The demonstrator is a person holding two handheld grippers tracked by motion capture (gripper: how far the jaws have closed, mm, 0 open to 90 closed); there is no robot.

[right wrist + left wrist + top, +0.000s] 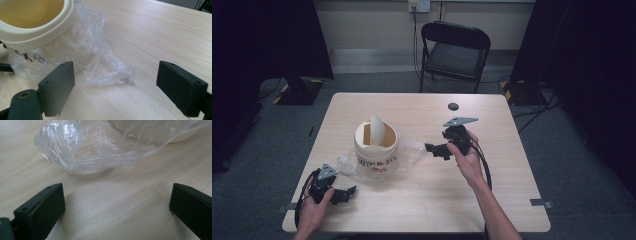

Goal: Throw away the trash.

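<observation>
Black jaws of the left gripper [117, 207] stand wide apart over bare wood, nothing between them. Ahead of them, near but not touching, lies the bulging near edge of the clear plastic bag [82, 150]. Right gripper [116, 87]: jaws likewise spread and empty, with a twisted tail of the same bag just ahead and slightly toward its left jaw.

High view: left gripper [343, 194] low at the table's near-left corner; right gripper [435, 149] raised at mid-table, pointing left. Between them, the bag [409, 147] is spread flat under a cream round bin [376, 145], its swing lid [377, 129] tipped up. Bag lies crosswise, long axis roughly left to right, one end toward each gripper.

Judgement: right gripper is nearer its end of the film; the left must advance forward and slightly right. Thin film lying on the wooden table [492, 200] calls for a low pinch.
</observation>
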